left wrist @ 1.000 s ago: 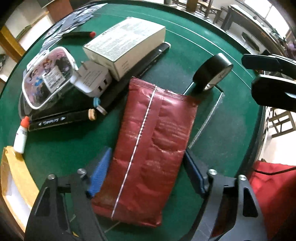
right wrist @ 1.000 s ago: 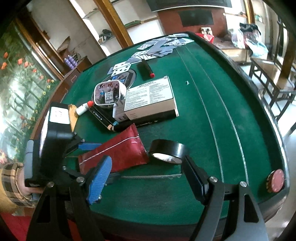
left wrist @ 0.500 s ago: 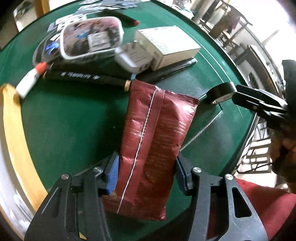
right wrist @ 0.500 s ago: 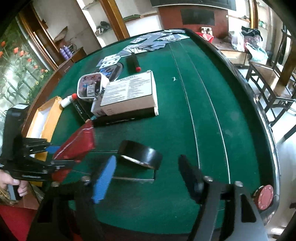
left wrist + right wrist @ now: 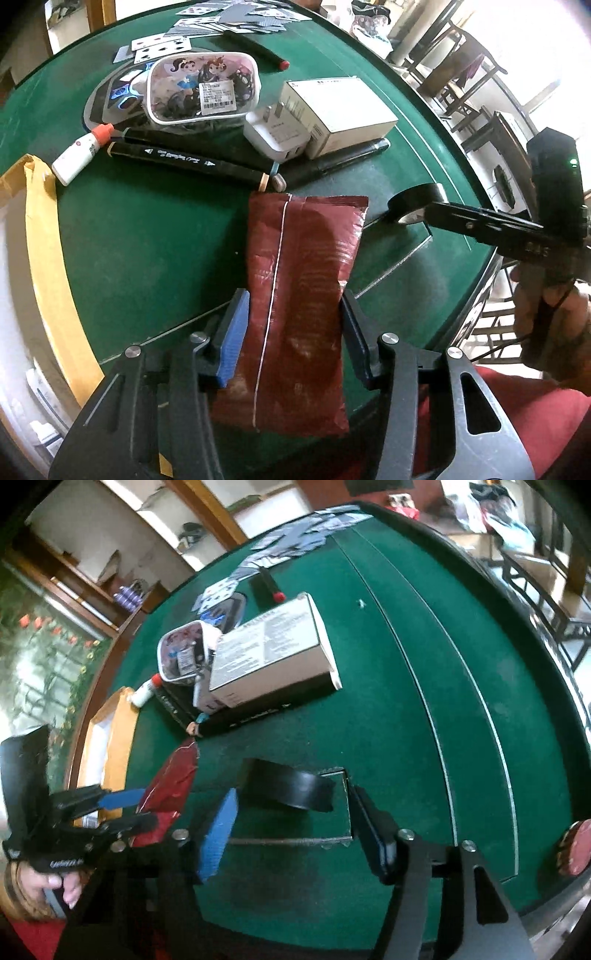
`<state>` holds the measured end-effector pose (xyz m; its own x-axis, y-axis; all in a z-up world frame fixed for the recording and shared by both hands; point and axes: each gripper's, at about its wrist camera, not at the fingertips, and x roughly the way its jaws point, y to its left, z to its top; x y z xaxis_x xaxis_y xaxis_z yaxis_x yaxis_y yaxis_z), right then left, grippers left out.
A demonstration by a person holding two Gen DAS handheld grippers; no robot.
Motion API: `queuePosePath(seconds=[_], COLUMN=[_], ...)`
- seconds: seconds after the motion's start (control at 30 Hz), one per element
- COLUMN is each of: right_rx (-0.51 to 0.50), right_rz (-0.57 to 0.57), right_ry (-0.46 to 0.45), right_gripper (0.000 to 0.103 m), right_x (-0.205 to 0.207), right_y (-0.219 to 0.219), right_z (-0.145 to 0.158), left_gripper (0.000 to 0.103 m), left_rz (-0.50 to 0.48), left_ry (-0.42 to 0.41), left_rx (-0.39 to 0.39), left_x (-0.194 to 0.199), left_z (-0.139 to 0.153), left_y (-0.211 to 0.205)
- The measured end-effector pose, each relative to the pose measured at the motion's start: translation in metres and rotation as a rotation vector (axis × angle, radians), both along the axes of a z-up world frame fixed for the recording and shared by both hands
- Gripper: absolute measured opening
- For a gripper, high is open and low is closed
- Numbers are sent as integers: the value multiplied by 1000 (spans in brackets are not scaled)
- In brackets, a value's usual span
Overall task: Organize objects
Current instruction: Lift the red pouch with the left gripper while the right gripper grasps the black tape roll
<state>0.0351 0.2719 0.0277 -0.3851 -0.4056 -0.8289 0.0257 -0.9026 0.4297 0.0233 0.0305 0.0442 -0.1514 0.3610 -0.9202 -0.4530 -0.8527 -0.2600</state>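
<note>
My left gripper [image 5: 291, 328] is shut on a dark red foil packet [image 5: 299, 288] and holds it by its long sides above the green table [image 5: 147, 251]. The packet also shows in the right wrist view [image 5: 170, 786], lifted and tilted in the left gripper [image 5: 122, 808]. A black tape roll [image 5: 288, 786] lies on the table between the fingers of my open right gripper [image 5: 295, 827], which straddles it without touching. In the left wrist view the tape roll [image 5: 413, 206] sits to the right of the packet, with a right gripper finger over it.
Behind the packet lie black markers [image 5: 184, 162], a glue bottle [image 5: 79, 155], a cartoon pouch [image 5: 201, 92], a white charger [image 5: 277, 136], a white box [image 5: 336, 110] and playing cards [image 5: 221, 26]. A yellow-edged tray [image 5: 40, 240] stands left. A red chip [image 5: 576, 849] lies right.
My left gripper closed on the red packet and lifted it off the table. My right gripper moved forward so its open fingers straddle the tape roll.
</note>
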Motion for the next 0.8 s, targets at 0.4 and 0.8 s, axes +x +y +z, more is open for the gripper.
queuePosePath(seconds=[0.4,0.8], right_rx=[128,176], right_rz=[132,177], right_ry=[52,112], right_gripper=[24,17], right_x=[-5,-3], right_y=[-36,-50], right_z=[2,18], left_gripper=[41,34], left_rz=[22,85], left_ry=[-6,-5], left_rx=[4,73], left_x=[-5,-7], left_z=[-4,7], left_y=[0,-12])
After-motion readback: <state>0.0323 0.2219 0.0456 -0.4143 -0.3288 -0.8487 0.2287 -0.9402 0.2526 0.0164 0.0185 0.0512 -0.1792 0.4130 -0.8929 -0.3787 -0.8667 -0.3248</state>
